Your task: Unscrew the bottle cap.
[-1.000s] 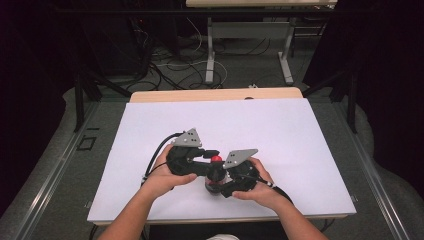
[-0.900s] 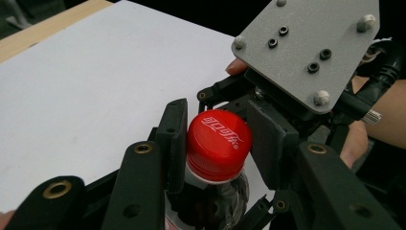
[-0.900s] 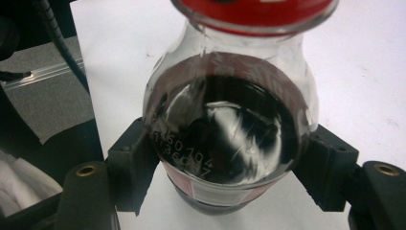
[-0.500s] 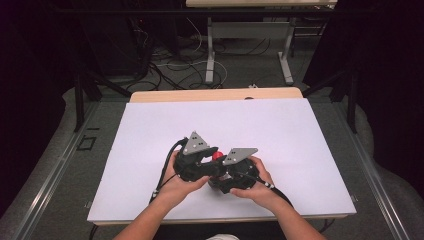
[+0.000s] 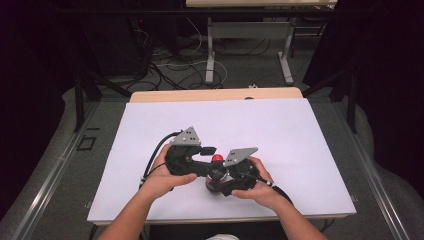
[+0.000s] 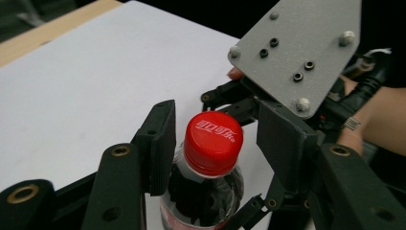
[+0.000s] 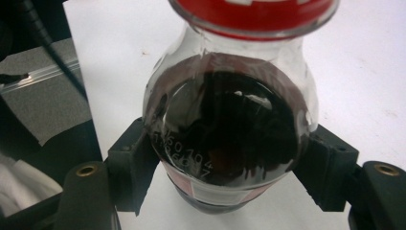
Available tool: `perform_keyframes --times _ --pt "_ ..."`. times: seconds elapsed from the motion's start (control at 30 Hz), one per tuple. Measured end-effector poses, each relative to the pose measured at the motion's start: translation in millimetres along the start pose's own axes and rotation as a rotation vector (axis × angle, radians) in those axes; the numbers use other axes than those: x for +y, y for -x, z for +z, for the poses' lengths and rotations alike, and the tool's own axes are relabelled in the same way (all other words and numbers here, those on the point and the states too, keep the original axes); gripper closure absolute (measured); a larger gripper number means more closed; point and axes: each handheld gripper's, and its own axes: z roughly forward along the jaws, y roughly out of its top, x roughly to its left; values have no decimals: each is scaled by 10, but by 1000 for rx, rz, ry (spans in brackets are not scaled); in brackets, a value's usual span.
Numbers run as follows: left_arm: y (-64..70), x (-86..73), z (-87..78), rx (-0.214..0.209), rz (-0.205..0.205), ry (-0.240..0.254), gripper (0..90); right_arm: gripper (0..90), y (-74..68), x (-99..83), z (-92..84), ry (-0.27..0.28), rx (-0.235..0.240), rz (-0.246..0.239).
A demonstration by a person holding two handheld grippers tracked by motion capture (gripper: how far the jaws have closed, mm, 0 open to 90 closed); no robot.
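A small cola bottle (image 7: pixel 230 124) with dark liquid stands on the white table, its red cap (image 6: pixel 213 136) facing up. My right gripper (image 7: pixel 230 172) is shut on the bottle's body, one pad pressing each side. My left gripper (image 6: pixel 213 143) straddles the cap. Its jaws have just been opening, and both pads stand off the cap with small gaps. In the high view the cap (image 5: pixel 217 158) shows between the left gripper (image 5: pixel 212 161) and the right gripper (image 5: pixel 220 182), near the table's front edge.
The white table top (image 5: pixel 280 130) stretches bare behind and to both sides of the hands, with a wooden strip (image 5: pixel 215 94) along its far edge. Beyond it are table legs (image 5: pixel 210 55) and cables on the floor. The right gripper's grey plate (image 6: pixel 297 52) sits close above the cap.
The left hand and its gripper shifted slightly toward the bottle and back. The bottle and the right hand have stayed in place.
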Motion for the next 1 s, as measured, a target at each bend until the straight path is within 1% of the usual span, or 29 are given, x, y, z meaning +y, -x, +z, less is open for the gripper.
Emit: perform_keyframes --times 0.03,0.07,0.1,0.17,0.23,0.27,0.3,0.37,0.4,0.47,0.53,0.57,0.6,0.67,0.7,0.73,0.77,0.8,0.83,0.87,0.9,0.93,1.0 --pt "-25 -6 4 -29 6 -5 490 297 -3 4 -5 -13 14 -9" --pt "-25 -6 4 -29 6 -5 491 297 -14 5 -2 -8 14 -12" --pt "-46 -12 10 -51 15 -14 494 297 -21 5 -4 -9 17 -16" --pt "-73 -22 27 -81 28 -20 510 297 -32 11 -12 -13 30 -25" --pt "-81 -36 41 -119 49 -11 511 297 -38 12 -12 -4 38 -41" --pt "-90 -41 44 -128 58 -12 523 297 -40 11 -12 -3 41 -43" --pt "-99 -44 42 -130 60 -10 523 297 -40 11 -12 -3 41 -43" --pt "-113 -53 44 -126 51 -6 582 297 -54 7 -6 -1 45 -45" --pt "-119 -57 46 -121 45 -9 592 297 -54 10 -12 -13 52 -44" --pt "-109 -69 44 -112 44 -4 601 297 -54 9 -8 -17 51 -42" --pt "-92 -73 39 -84 49 -1 605 298 -56 6 -1 -8 35 -36" --pt "-79 -76 37 -63 45 6 607 298 -54 8 -1 -6 29 -32" --pt "-64 -80 37 -40 37 13 608 298 -50 10 0 -1 15 -26" --pt "-28 -84 40 18 22 27 611 298 -47 12 -4 -3 8 -19" --pt "1 -89 49 39 0 37 611 298 -41 15 -7 -1 -20 -16" --pt "28 -91 57 65 -13 41 611 298 -41 15 -7 -1 -20 -16" --pt "60 -95 77 98 -25 57 612 298 -39 13 -7 2 -47 -9" --pt "85 -94 78 120 -37 51 612 298 -39 13 -7 2 -47 -9" --pt "108 -96 94 153 -39 62 612 298 -42 9 -3 5 -67 -3" --pt "159 -98 113 208 -84 76 613 298 -39 9 -5 -3 -67 -3" --pt "159 -98 113 208 -84 76 613 298 -39 9 -5 -3 -67 -3" --pt "179 -98 120 232 -101 80 613 297 -48 9 3 4 -89 4" --pt "214 -100 129 274 -140 87 613 297 -53 8 11 7 -106 2"
